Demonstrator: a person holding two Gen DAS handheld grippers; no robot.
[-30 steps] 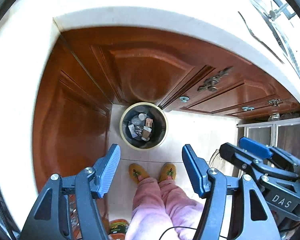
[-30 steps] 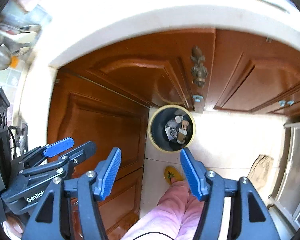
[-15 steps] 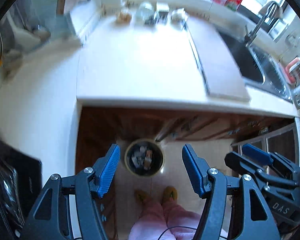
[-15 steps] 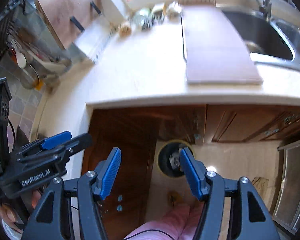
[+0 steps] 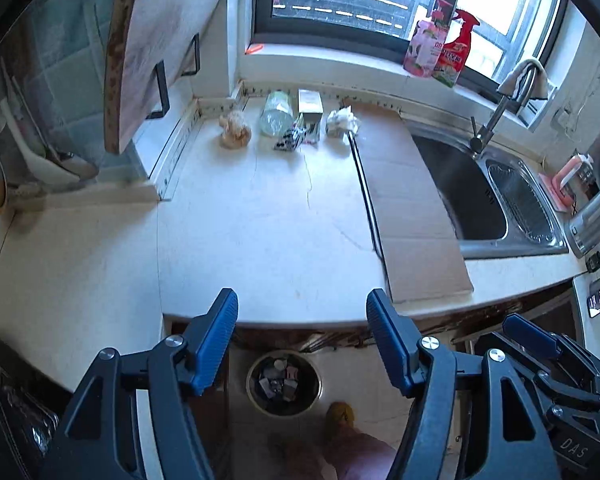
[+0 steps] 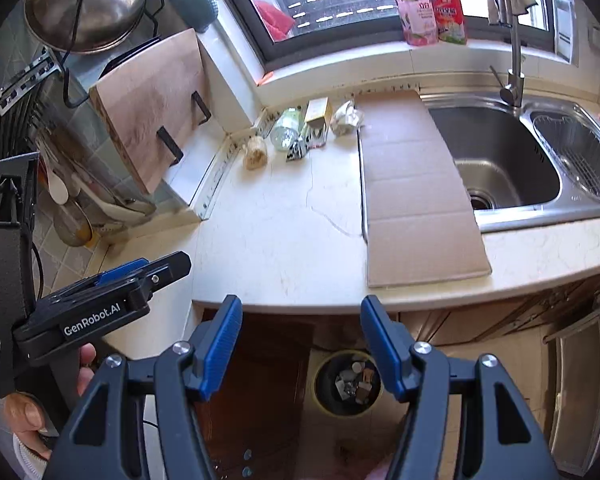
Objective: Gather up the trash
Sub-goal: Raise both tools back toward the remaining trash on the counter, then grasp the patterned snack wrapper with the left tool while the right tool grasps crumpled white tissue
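Trash lies at the back of the white counter (image 5: 260, 220): a crumpled brown wad (image 5: 235, 129), a clear plastic bottle (image 5: 276, 113) on its side, a small carton (image 5: 310, 104), a dark wrapper (image 5: 290, 139) and a crumpled white paper (image 5: 341, 121). The same items show in the right wrist view: the wad (image 6: 255, 153), the bottle (image 6: 286, 128), the carton (image 6: 317, 116), the paper (image 6: 346, 118). A round bin (image 5: 284, 382) with trash in it stands on the floor below the counter edge. My left gripper (image 5: 302, 336) and right gripper (image 6: 301, 334) are both open and empty, held in front of the counter edge.
A flat cardboard sheet (image 6: 412, 192) lies beside the steel sink (image 6: 512, 160) with its tap (image 6: 512, 40). A wooden cutting board (image 6: 152, 108) leans at the left. Spray bottles (image 5: 444, 44) stand on the window sill. Brown cabinet doors (image 6: 260, 380) lie below the counter.
Both grippers have tilted up from looking down at the bin and cabinet to facing the countertop and window. Both stayed open and empty.
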